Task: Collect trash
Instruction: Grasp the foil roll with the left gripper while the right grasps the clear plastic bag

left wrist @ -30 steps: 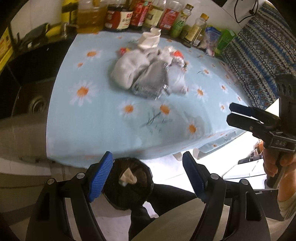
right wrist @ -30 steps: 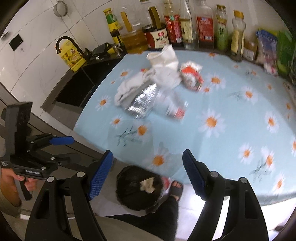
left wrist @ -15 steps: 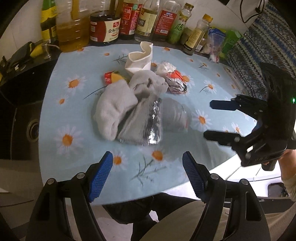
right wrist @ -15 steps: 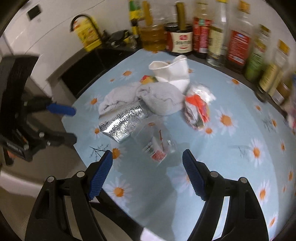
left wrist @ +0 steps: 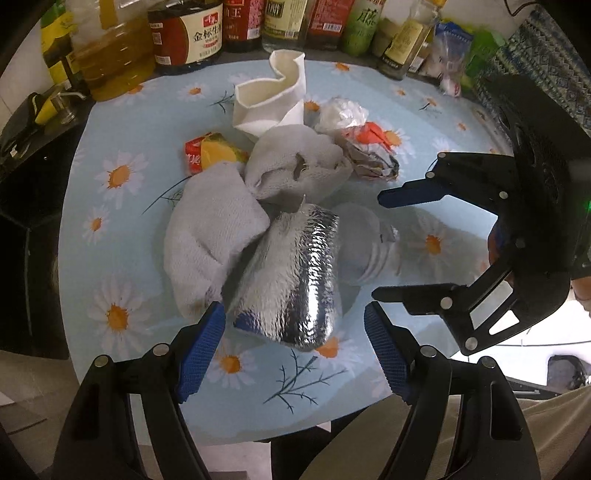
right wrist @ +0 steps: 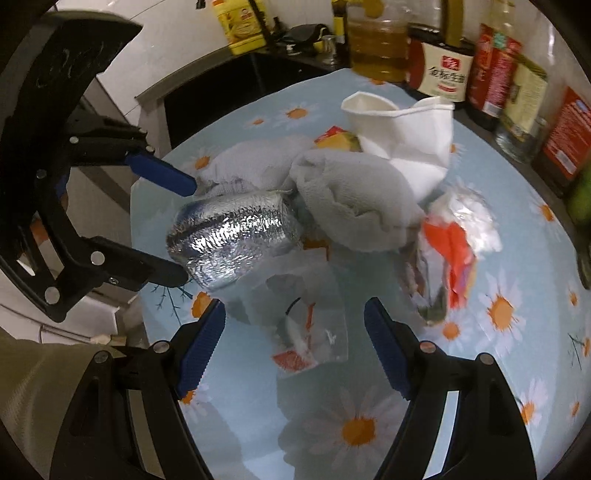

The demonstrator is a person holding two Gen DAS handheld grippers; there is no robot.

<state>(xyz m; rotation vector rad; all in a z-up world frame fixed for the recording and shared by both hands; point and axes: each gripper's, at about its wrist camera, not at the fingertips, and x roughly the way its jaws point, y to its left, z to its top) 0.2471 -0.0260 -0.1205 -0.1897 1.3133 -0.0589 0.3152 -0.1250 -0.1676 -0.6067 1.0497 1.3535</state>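
Your left gripper (left wrist: 293, 349) hangs over the near edge of the daisy-print tablecloth (left wrist: 122, 295), its blue pads spread wide with nothing clamped. The near end of the crinkled silver foil pouch (left wrist: 291, 280) lies just ahead of the gap between them, and from this view you cannot tell whether the left pad touches it.

Your right gripper (right wrist: 293, 349) also stands with its pads apart and empty. Under its gap lies a clear plastic wrapper (right wrist: 306, 325) with red print, flat on the cloth just beside the foil pouch.

The trash sits heaped in the middle of the surface. Against the foil pouch lie two crumpled grey-white paper towels (left wrist: 210, 236), one toward the left edge and one behind it toward the far edge. Beyond them stands a squashed white paper cup (left wrist: 269, 99). An orange and red carton scrap (left wrist: 207, 153) peeks out to the left of the towels. A crumpled red and silver wrapper (left wrist: 365, 151) lies on the right side of the heap.

Along the far edge runs a row of sauce and oil bottles (left wrist: 192, 33). A dark sink (left wrist: 22, 192) borders the left edge.
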